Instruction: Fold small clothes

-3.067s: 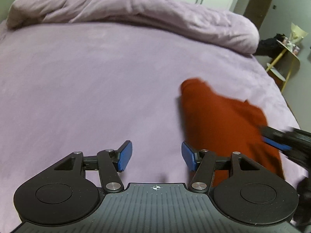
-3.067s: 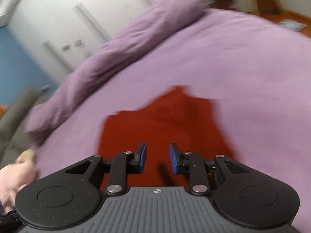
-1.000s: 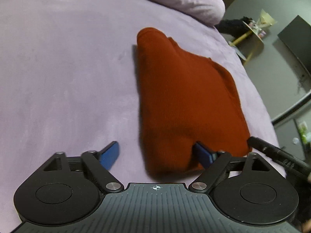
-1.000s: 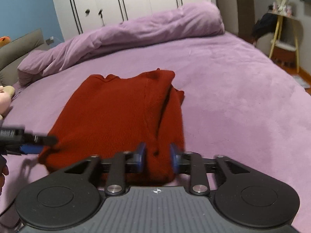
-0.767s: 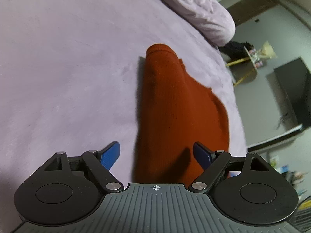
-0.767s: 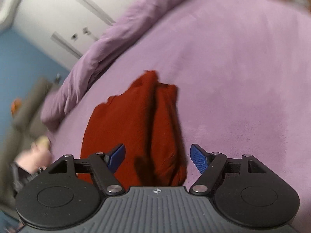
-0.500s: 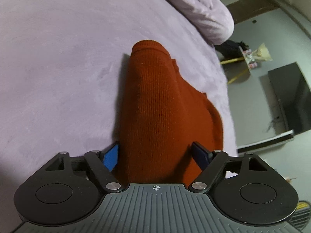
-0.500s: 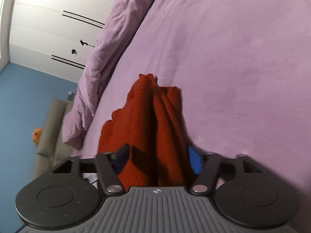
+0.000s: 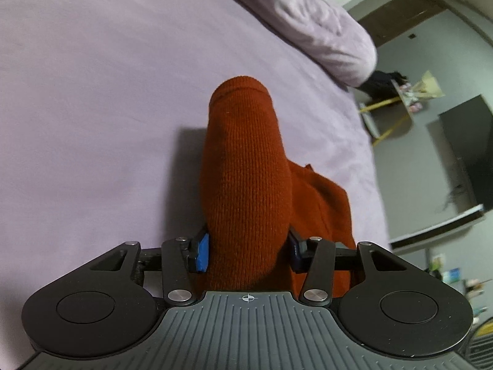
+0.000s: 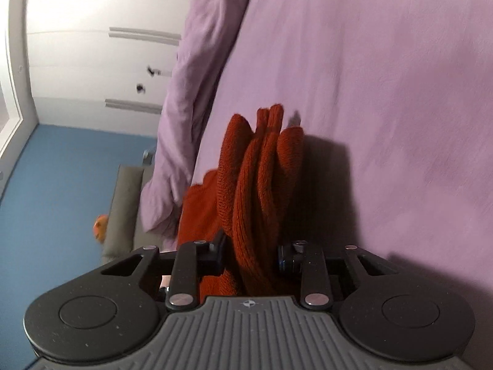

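- A rust-red knitted garment [image 9: 246,185] lies bunched on a purple bed [image 9: 92,92], one fold raised.
- The left gripper [image 9: 248,254] is closing, its blue pads pressing the thick fold from both sides.
- The right gripper [image 10: 251,259] is closing on bunched layers, apparently gripping them; the view is blurred.
- Bare bedcover lies open on both sides of the garment; a rolled duvet [image 9: 308,21] lines the far edge.
- No writing is readable.
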`<move>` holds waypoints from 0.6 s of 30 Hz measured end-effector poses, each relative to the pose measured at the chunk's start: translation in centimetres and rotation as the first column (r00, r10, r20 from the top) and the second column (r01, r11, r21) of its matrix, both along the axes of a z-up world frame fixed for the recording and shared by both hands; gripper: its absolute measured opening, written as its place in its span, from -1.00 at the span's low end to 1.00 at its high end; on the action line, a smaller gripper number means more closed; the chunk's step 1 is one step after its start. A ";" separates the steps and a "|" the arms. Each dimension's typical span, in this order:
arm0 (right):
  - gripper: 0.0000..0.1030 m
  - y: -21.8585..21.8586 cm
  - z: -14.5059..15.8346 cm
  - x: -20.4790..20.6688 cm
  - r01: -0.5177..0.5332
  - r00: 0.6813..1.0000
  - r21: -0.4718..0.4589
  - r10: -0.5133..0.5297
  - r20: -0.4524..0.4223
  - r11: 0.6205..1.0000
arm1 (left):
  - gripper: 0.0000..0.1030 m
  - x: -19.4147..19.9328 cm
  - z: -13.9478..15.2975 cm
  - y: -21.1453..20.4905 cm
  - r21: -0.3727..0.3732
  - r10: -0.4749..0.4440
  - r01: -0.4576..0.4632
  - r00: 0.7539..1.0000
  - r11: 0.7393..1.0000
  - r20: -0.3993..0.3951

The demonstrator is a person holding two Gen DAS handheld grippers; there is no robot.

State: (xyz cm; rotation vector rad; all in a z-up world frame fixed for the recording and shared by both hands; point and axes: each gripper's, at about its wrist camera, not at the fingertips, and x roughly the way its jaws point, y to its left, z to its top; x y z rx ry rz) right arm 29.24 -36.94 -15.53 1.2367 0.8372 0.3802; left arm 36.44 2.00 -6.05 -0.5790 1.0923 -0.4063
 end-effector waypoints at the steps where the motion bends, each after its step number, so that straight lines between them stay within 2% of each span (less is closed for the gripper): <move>1: -0.46 1.2 -0.1 0.0 -0.031 1.000 0.010 0.031 -0.006 0.999 | 0.03 -0.8 0.2 1.1 0.029 0.010 -0.010 1.000 1.000 -0.006; 4: -0.43 4.4 -0.4 -0.4 -0.102 0.995 0.005 0.102 -0.020 0.995 | 0.12 -2.4 -0.6 3.4 0.119 0.064 -0.057 0.996 0.991 -0.057; 5: -0.35 5.1 -0.1 -0.6 -0.104 0.994 -0.041 0.103 -0.026 0.994 | 0.07 -2.7 -0.8 4.0 0.150 0.074 -0.063 0.995 0.987 -0.067; 8: -0.16 6.0 2.0 -1.0 -0.067 0.997 -0.232 0.056 -0.056 0.970 | 0.11 -3.2 0.5 5.2 0.149 0.101 -0.095 0.994 0.984 -0.032; 10: -0.16 6.3 4.3 -1.7 -0.014 1.000 -0.379 0.005 -0.024 0.925 | 0.11 -3.1 1.8 4.9 0.175 0.131 -0.134 0.991 0.975 0.031; 12: -0.15 7.2 7.1 -2.2 0.052 0.998 -0.533 -0.032 0.047 0.844 | 0.17 -2.3 2.5 3.7 0.195 0.133 -0.148 0.987 0.969 0.091; 14: -0.17 8.9 9.0 -2.1 0.063 0.992 -0.584 0.012 0.124 0.809 | 0.19 -1.4 2.5 1.7 0.221 0.114 -0.138 0.986 0.965 0.118; 15: -0.18 10.0 9.4 -1.6 0.040 0.990 -0.600 0.050 0.132 0.799 | 0.19 -0.6 2.2 0.4 0.257 0.109 -0.142 0.984 0.956 0.138; 17: -0.47 12.9 9.7 0.1 -0.026 0.984 -0.647 0.133 0.117 0.762 | 0.25 0.2 1.5 -1.7 0.354 0.104 -0.169 0.975 0.920 0.195; 18: -0.54 14.1 9.5 1.1 -0.046 0.978 -0.679 0.170 0.118 0.733 | 0.25 0.8 0.8 -2.7 0.413 0.087 -0.173 0.972 0.894 0.218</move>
